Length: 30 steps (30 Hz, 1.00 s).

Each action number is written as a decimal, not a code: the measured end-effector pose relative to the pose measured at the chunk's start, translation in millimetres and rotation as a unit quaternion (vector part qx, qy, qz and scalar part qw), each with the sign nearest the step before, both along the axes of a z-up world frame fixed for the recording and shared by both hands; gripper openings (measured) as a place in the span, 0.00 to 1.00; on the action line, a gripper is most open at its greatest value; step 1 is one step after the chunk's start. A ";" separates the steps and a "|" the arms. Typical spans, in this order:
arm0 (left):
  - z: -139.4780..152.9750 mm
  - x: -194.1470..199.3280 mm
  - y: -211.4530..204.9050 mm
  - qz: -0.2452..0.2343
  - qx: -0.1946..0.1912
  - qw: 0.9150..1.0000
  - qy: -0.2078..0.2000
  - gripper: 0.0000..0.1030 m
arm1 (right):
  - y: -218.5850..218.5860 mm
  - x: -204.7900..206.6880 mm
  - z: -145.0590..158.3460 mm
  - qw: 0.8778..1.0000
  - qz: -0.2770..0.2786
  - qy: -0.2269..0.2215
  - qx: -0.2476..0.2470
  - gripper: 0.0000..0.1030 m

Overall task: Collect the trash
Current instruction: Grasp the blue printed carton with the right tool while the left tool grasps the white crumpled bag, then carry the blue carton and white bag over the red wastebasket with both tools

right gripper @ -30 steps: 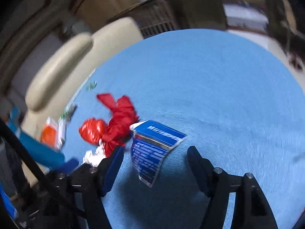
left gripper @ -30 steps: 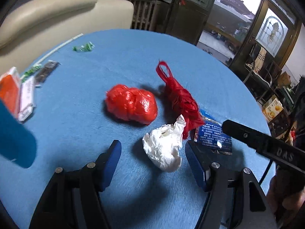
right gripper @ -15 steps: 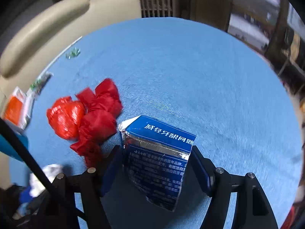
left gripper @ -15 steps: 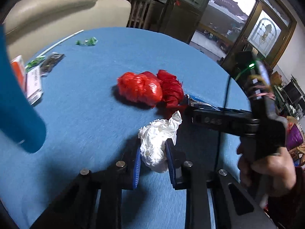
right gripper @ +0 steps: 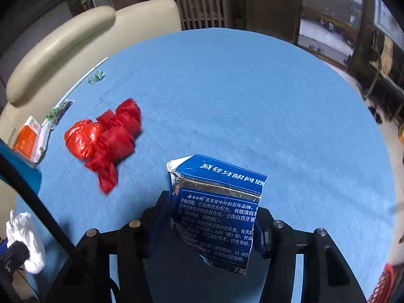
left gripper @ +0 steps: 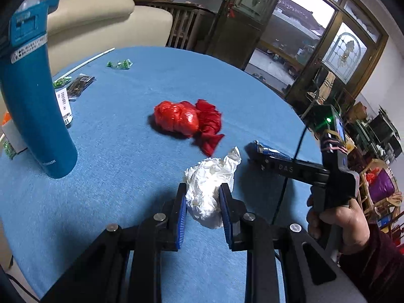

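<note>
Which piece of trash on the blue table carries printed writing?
The flattened blue carton between the right gripper's fingers; the red bag and white tissue are plain.

landmark: crumpled bag bundle [left gripper: 186,122], mid tabletop [left gripper: 126,151]. tissue wad [left gripper: 209,189] before bundle, slightly right, between fingers of left hand-held gripper [left gripper: 203,209]. flattened carton [right gripper: 217,212] right of bundle, between fingers of right hand-held gripper [right gripper: 210,223]. bottle [left gripper: 32,101] upright, well left of bundle. packets [left gripper: 78,85] left-behind bundle. candy wrapper [left gripper: 120,64] behind-left, near far rim. sofa [left gripper: 106,22] behind tabletop.
</note>
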<state>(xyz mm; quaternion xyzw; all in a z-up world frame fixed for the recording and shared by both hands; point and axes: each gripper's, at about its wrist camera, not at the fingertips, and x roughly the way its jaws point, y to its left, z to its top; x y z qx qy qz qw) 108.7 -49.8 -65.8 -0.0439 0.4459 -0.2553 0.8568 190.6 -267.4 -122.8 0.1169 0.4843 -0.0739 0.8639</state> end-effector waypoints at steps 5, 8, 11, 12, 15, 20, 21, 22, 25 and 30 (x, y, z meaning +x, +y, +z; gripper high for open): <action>7.3 -16.1 -8.4 -0.011 0.006 1.000 -0.005 0.26 | -15.7 -39.5 8.6 1.000 -0.010 -0.013 0.027 0.58; 12.9 -24.4 -14.0 -0.020 0.005 1.000 -0.007 0.26 | -23.0 -66.7 18.9 0.998 -0.013 -0.027 0.046 0.58; 19.8 -33.9 -21.3 -0.028 0.009 0.999 -0.015 0.26 | -23.5 -85.4 29.3 0.998 -0.014 -0.047 0.050 0.58; 21.6 -36.9 -23.7 -0.031 0.010 0.999 -0.017 0.26 | -24.4 -94.3 33.3 0.997 -0.015 -0.054 0.052 0.58; 28.3 -47.0 -32.1 -0.042 0.015 0.999 -0.026 0.26 | -32.3 -123.9 44.5 0.995 -0.021 -0.072 0.062 0.58; 38.4 -64.2 -45.6 -0.059 0.024 0.997 -0.037 0.26 | -36.3 -158.4 61.4 0.995 -0.019 -0.091 0.047 0.58; 40.4 -67.6 -48.4 -0.062 0.027 0.997 -0.039 0.26 | -36.3 -163.7 64.7 0.995 -0.016 -0.094 0.043 0.58; 42.3 -70.9 -51.1 -0.066 0.028 0.997 -0.040 0.26 | -36.0 -167.0 66.2 0.994 -0.015 -0.097 0.040 0.58; 48.5 -79.0 -59.3 -0.074 0.035 0.995 -0.048 0.26 | -37.3 -182.5 73.2 0.994 -0.015 -0.107 0.034 0.58; 57.7 -93.7 -71.3 -0.088 0.045 0.993 -0.062 0.26 | -41.9 -206.7 84.7 0.992 -0.017 -0.124 0.028 0.58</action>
